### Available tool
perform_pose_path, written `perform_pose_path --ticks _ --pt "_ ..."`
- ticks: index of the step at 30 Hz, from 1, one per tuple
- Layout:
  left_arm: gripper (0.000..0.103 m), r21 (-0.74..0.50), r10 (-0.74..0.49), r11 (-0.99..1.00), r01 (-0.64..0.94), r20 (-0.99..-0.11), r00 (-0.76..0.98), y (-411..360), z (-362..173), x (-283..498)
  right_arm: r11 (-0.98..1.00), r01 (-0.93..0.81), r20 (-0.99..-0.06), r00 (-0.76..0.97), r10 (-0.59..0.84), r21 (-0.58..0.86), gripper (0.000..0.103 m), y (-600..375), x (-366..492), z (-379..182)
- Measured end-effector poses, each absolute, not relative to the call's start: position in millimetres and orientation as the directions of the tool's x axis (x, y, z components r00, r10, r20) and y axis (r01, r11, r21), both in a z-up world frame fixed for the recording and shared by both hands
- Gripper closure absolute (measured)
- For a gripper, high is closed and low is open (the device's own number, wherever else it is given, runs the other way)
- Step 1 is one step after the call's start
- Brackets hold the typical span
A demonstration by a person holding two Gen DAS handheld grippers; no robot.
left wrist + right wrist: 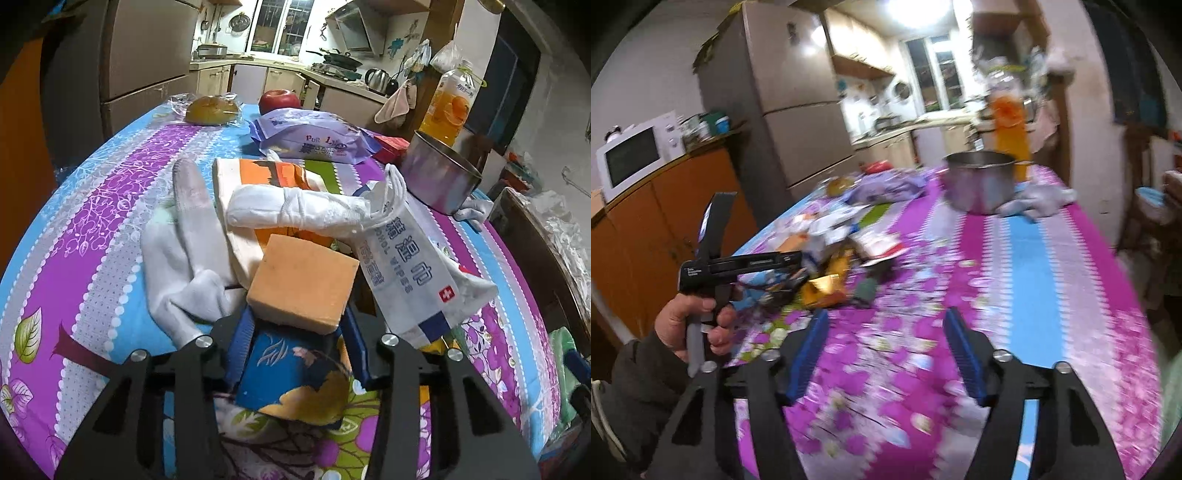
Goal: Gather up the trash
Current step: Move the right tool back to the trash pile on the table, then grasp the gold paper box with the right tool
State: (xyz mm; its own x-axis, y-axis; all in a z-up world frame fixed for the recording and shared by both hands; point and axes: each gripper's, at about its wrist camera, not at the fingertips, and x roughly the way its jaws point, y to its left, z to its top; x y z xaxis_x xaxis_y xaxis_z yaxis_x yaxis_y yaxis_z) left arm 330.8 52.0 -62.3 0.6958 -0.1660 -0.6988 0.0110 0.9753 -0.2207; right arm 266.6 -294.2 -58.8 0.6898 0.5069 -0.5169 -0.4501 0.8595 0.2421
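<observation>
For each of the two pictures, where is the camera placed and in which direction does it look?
Left wrist view: on the left gripper, looking down at an orange sponge between its fingers.
Right wrist view: on the right gripper, looking along the table; the left hand shows.
Shared: steel pot, juice bottle.

An orange sponge block sits tilted at the near edge of a heap of trash on the desk, between two blue pads. Behind it lie a rolled white tissue wad across an orange-and-white paper wrapper, a limp white glove to the left, and an upended alcohol-wipes packet to the right.
</observation>
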Motion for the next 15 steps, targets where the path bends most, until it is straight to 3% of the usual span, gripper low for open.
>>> perform_pose_path --ticks 6,11,15 --pt "0.061 -0.255 -0.191 0.967 0.014 -0.687 0.701 67.0 -63.9 315.5 0.787 -0.573 -0.572 0.576 0.584 0.227 0.039 -225.8 304.3 -71.7" --pt "0.061 -0.267 -0.196 0.964 0.009 -0.684 0.702 75.2 -63.6 305.1 0.775 -0.602 -0.612 0.545 0.573 0.191 0.039 -178.9 331.4 -80.3" --pt "0.061 -0.266 -0.2 0.964 0.015 -0.684 0.701 73.6 -63.2 303.5 0.795 -0.592 -0.657 0.55 0.516 0.129 0.032 -144.2 352.4 -88.3"
